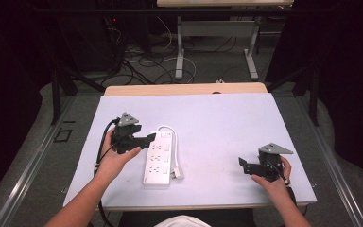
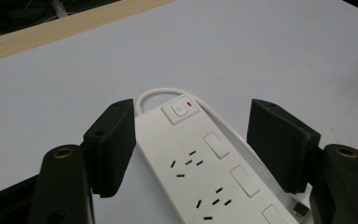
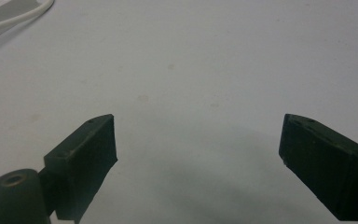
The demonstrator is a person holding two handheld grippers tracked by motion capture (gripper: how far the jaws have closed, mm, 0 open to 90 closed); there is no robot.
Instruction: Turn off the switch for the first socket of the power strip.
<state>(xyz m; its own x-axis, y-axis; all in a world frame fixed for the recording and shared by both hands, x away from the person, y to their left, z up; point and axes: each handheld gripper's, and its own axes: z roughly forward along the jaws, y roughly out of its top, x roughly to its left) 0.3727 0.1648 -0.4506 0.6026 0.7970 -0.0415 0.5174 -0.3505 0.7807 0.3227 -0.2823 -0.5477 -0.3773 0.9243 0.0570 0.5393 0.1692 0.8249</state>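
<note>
Near the table's left edge, released left tongs (image 2: 191, 144) straddle the power strip (image 2: 200, 168); right tongs (image 3: 198, 163) gape over bare tabletop (image 3: 214, 70)

White power strip lies flat, left of centre, on a pale lavender table.

The long, white plastic power strip (image 1: 158, 156) rests lengthwise, one short end toward the near edge and the other toward the far side. Its top face carries rows of dark socket slots, a column of white rocker switches along the right side, and a square power button beside a small red light at the far end. Its white cord (image 1: 174, 142) loops out from the far end and runs back along the right side, ending beside the near right corner.
</note>
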